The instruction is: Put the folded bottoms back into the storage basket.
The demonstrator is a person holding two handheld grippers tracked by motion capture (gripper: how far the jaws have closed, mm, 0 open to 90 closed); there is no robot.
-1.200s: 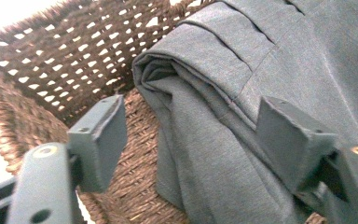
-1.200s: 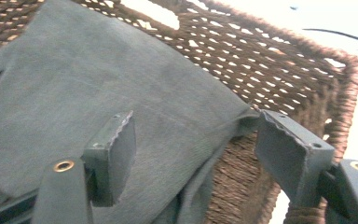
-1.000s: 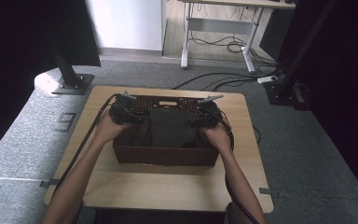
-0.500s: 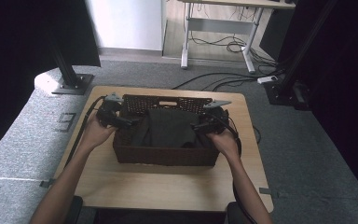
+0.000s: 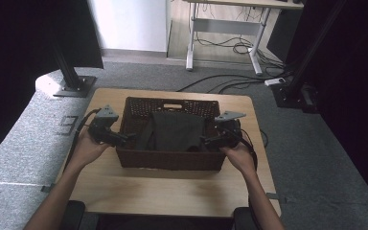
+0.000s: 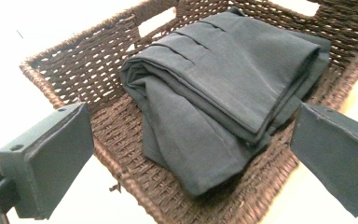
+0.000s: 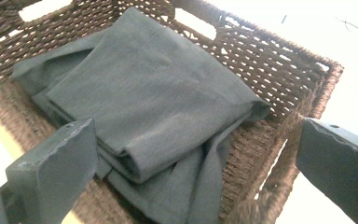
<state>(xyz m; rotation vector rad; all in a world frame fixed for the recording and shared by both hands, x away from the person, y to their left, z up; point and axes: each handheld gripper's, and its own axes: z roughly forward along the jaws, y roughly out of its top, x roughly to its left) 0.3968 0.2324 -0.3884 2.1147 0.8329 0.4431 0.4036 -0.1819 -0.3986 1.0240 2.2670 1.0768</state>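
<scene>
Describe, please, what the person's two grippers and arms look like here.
Both the left gripper and the right gripper are dark grey, each with two blocky flat-faced jaws, a grey three-cornered plate on top and a black trailing cable. The forearms are bare, with no sleeves showing.

From above, my table (image 5: 172,191) sits in dim, soft light, with black surroundings. Through my claws' cameras the tabletop blows out white, while the basket (image 6: 74,84) and cloth (image 6: 223,84) stay fairly sharp.
</scene>
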